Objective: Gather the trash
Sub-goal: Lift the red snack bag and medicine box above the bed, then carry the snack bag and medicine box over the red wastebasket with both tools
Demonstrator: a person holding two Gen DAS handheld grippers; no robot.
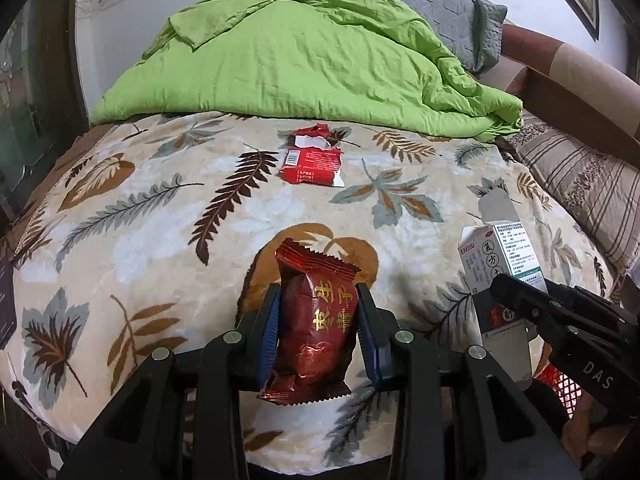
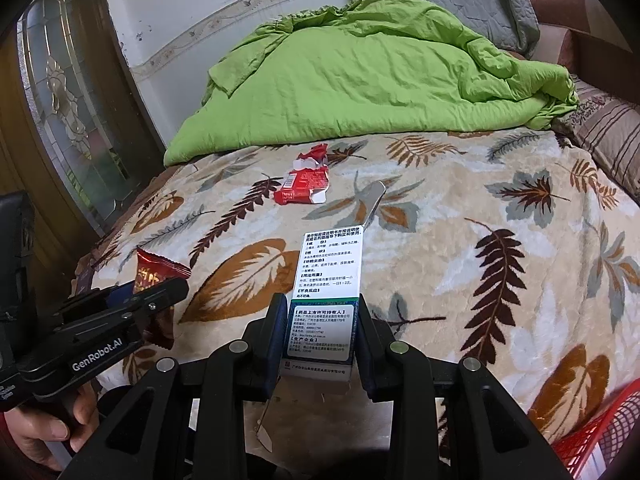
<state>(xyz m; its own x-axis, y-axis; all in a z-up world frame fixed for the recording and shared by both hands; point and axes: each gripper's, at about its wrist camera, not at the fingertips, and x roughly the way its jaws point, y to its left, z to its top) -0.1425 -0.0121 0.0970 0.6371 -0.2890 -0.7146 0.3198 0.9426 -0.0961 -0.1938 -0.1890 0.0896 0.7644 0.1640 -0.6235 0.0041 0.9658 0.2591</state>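
My left gripper is shut on a dark red snack packet and holds it over the leaf-patterned blanket. The packet also shows in the right wrist view. My right gripper is shut on a white medicine box with an open top flap; the box also shows in the left wrist view. A torn red wrapper lies on the blanket farther up the bed; it also shows in the right wrist view.
A crumpled green duvet is piled at the head of the bed, with a grey pillow behind. A striped pillow lies at right. A red mesh basket sits at the lower right. A glass-panelled door stands left.
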